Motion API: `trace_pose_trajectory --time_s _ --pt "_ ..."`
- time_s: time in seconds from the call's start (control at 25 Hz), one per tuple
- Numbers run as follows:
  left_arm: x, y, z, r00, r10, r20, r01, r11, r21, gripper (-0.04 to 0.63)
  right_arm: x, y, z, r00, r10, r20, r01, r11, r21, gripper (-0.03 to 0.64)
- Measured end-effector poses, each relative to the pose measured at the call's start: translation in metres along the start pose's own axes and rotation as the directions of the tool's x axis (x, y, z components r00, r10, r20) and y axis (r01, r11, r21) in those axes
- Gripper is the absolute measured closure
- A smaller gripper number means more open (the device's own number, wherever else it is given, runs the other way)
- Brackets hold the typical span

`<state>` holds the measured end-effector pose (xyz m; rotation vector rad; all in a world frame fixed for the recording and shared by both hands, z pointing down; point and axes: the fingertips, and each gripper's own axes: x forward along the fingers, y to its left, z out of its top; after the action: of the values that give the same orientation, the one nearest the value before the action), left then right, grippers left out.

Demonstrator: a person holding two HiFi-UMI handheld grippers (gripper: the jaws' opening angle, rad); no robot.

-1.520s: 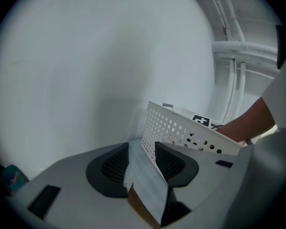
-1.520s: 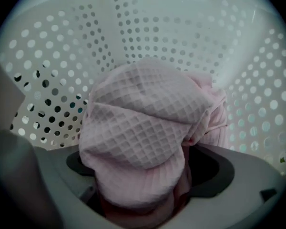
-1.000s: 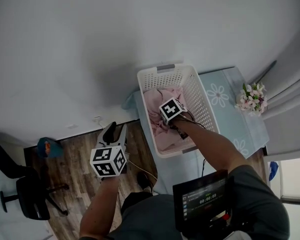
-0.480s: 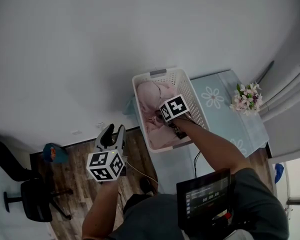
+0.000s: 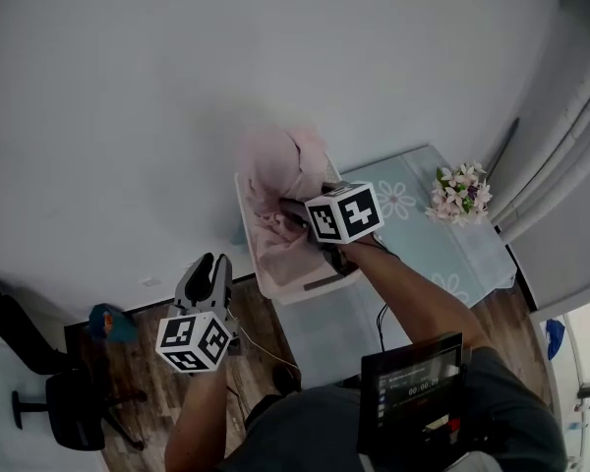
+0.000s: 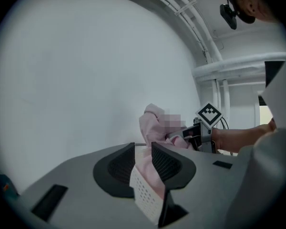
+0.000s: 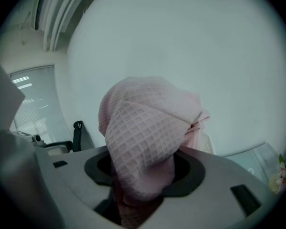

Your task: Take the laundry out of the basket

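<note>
Nearest, a dark screen (image 5: 418, 393) is seen strapped at the person's chest. Just beyond it, over the wooden floor (image 5: 128, 357), the left gripper (image 5: 213, 267) is held out roughly level. Its jaws have just been closing part of the way, yet they are seen apart and nothing is caught between them. Only the basket's corner is glimpsed through the gap, farther off.

Next, the white basket (image 5: 293, 288) is found on the table (image 5: 428, 234), which is spread with a pale blue flowered cover, and it is set close to the table's near left edge. Above it the right gripper (image 5: 303, 216) is clamped on a bunched fold of pink waffle cloth (image 7: 143, 128), and its jaws have been closing a little on that fold. The cloth is raised above the rim as a lump, while its lower part is seen hanging down into the basket. More pink fabric is seen there; whether it is the same piece or another cannot be told.

Farther off, a bunch of flowers (image 5: 459, 193) is set at the table's far side, and behind everything a plain white wall (image 5: 128, 116) is seen.

Two things could be expected to go wrong from here. The hanging tail could be snagged on the perforated wall or tangled with what lies beneath, so that the light basket is dragged or tipped toward the table's edge, since it is steadied by nothing. The fold could also be lost from the jaws, because only a thick, soft bunch is pinched and it is pulled on by the weight below
</note>
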<state>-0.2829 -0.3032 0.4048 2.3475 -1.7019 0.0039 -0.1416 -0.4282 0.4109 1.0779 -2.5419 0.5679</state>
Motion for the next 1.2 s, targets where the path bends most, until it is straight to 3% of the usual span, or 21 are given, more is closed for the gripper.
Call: trace_pose_trajectory --time_s 0.32,0.52,0.68,1.04,1.2 --pt "-0.029 -0.058 0.036 0.993 -0.002 0.119 -0.005 0.998 0.062 0.584 -0.109 0.021 0.047 0.976 0.087 0.198 -0.080 0.996 -0.044 0.368" --pt "-0.045 -0.093 0.055 0.990 -0.022 0.139 0.008 0.995 0.098 0.586 -0.172 0.028 0.055 0.956 0.098 0.277 -0.074 0.993 -0.095 0.368" --pt "-0.065 -0.118 0.067 0.980 -0.029 0.199 0.017 0.998 0.060 0.586 -0.214 0.027 0.046 0.948 0.110 0.299 -0.078 0.990 -0.118 0.368" --pt "-0.090 -0.140 0.056 0.990 0.039 0.132 -0.055 0.991 0.118 0.586 -0.260 0.033 0.017 0.940 0.122 0.319 -0.083 0.988 -0.133 0.368" --pt "-0.097 -0.155 0.057 0.992 -0.030 0.124 0.011 0.989 0.148 0.586 -0.270 0.040 0.011 0.938 0.082 0.336 -0.037 0.990 -0.140 0.368"
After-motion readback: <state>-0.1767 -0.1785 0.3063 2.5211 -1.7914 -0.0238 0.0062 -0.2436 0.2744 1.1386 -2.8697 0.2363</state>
